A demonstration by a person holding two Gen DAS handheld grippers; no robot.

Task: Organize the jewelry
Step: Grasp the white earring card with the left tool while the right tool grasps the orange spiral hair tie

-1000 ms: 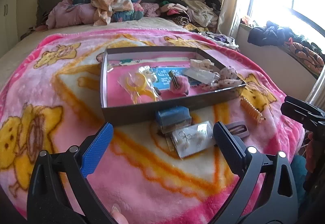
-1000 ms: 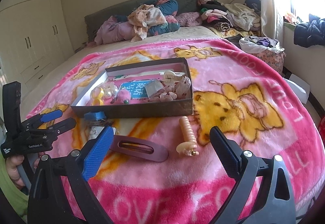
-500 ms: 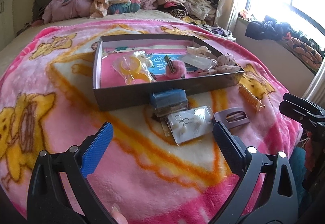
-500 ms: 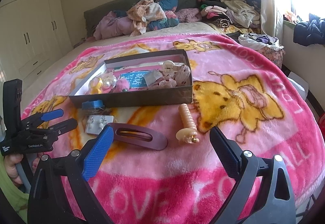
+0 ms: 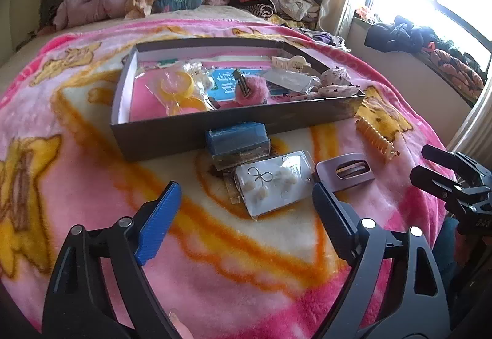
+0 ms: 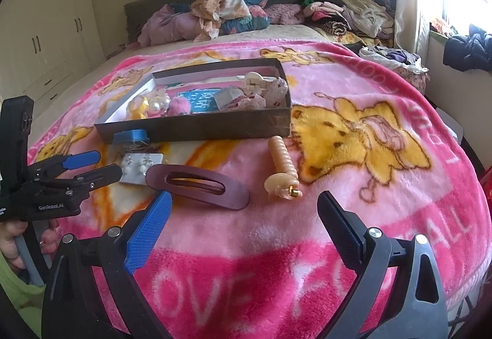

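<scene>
1. Left gripper [image 5: 244, 210] gaped empty above earring card [image 5: 273, 182].
2. Right gripper [image 6: 243, 226] gaped empty near purple clip [image 6: 196, 185].
3. Both items lay on blanket [image 6: 384, 185] beside box [image 5: 184, 133] front wall.

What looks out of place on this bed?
Four items lie on the blanket outside the box: a blue case, an earring packet, a maroon hair clip and a peach comb clip. Nothing looks damaged.

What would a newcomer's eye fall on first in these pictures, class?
Likely the loud pink cartoon blanket covering the bed, then the dark shallow box of trinkets at its middle. Just in front lie a packet of earrings and a maroon oval hair clip, framed by two open grippers.
</scene>
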